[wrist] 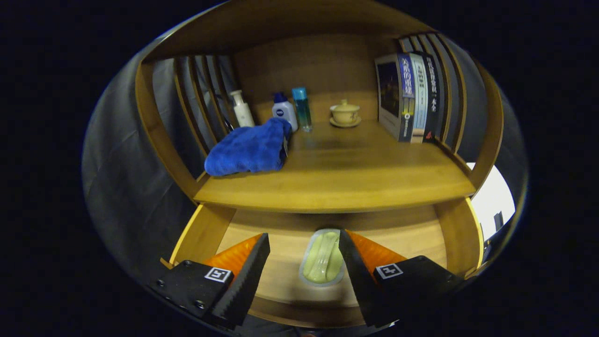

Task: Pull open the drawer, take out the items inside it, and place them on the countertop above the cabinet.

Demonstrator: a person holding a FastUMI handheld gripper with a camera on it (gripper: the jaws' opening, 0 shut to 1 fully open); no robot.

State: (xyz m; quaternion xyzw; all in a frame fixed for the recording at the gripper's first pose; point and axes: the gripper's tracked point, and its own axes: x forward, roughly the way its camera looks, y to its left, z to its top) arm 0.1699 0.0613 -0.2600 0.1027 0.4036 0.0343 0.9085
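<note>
Gripper view: we hold the gripper [304,269] spread over the open drawer [421,238]; the pale pouch [323,260] looks soft, light, slippery, so we pinch its middle

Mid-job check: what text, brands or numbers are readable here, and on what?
Books: spine titles, too blurred to quote.
White bottle with blue cap: dark badge, too small to read.
Gripper: square coded tags, no words; fingers open, pale packet between them in the drawer.
</note>
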